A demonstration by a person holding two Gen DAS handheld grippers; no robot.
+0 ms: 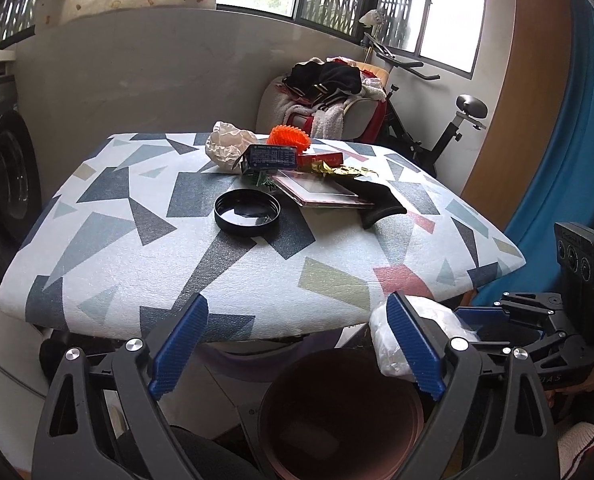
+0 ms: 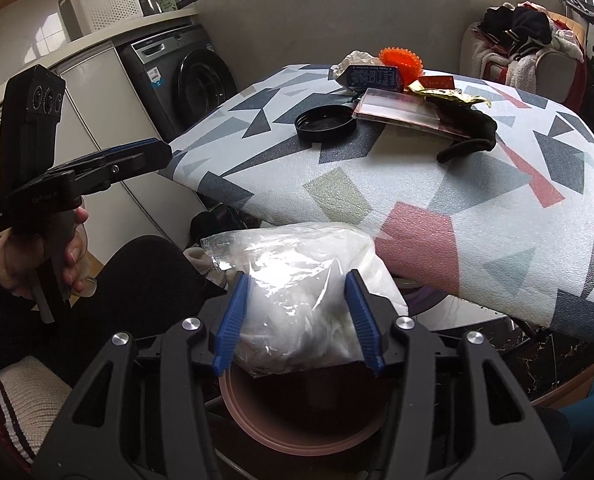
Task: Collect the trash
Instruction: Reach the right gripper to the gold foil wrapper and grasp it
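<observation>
Two blue pads of the right gripper (image 2: 299, 320) clamp a clear plastic bag (image 2: 297, 292) of white stuff, held above a brown round bin (image 2: 297, 420) just below the patterned table's (image 2: 497, 240) near edge. Beside it the left gripper (image 1: 297, 344) hangs spread wide with nothing between its fingers. Farther off on the table lie a black lid (image 1: 247, 213), a blue box (image 1: 271, 157), an orange spiky ball (image 1: 289, 138) and a black sock (image 1: 379, 202).

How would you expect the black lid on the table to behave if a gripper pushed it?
The black lid looks rigid and shallow, so it probably slides flat rather than tipping. It lies open side up on the textured tablecloth, which may add drag.
</observation>
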